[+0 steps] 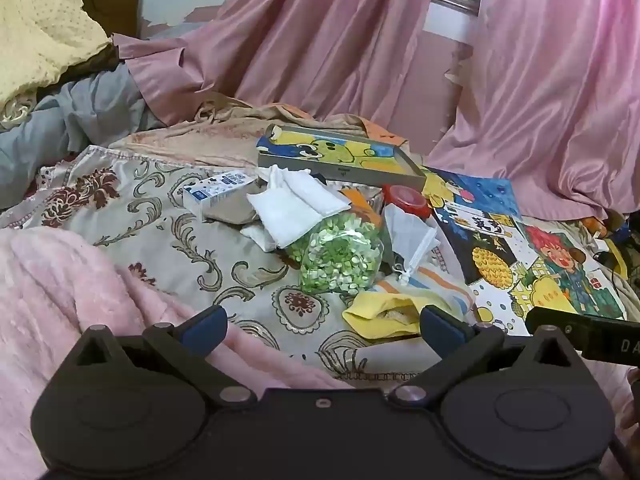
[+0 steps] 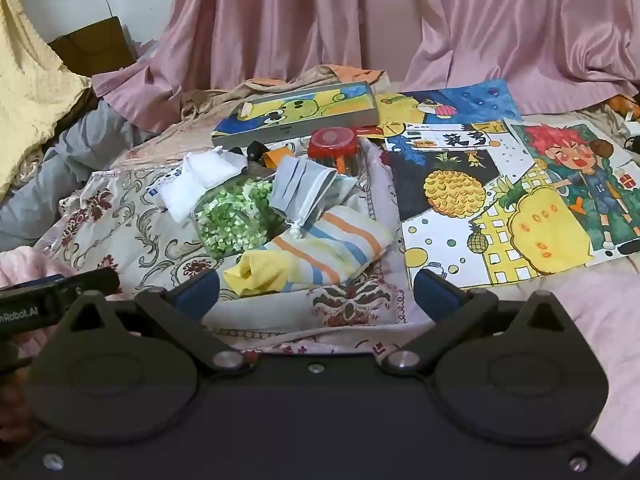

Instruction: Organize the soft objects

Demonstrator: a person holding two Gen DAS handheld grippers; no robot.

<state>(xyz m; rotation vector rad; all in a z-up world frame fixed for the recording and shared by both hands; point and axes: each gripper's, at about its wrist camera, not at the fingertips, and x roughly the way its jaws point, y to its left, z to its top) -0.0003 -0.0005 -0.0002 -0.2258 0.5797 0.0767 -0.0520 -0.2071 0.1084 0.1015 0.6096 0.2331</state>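
Observation:
A pile of soft things lies on a patterned bed cover (image 1: 160,216). It holds a yellow striped cloth (image 1: 384,312) (image 2: 320,256), a clear bag of green pieces (image 1: 340,256) (image 2: 232,220), a folded white cloth (image 1: 296,204) (image 2: 196,184) and a grey-white drawstring pouch (image 1: 408,236) (image 2: 304,188). My left gripper (image 1: 322,326) is open and empty, just short of the yellow cloth. My right gripper (image 2: 316,292) is open and empty, its fingers either side of the yellow cloth's near edge.
A painted flat box (image 1: 340,156) (image 2: 296,112), a red-lidded jar (image 1: 408,200) (image 2: 332,144) and a small white carton (image 1: 216,192) lie by the pile. Colourful drawings (image 1: 520,256) (image 2: 500,200) cover the right. A pink fleece (image 1: 60,300) lies left. Pink curtains (image 1: 340,40) hang behind.

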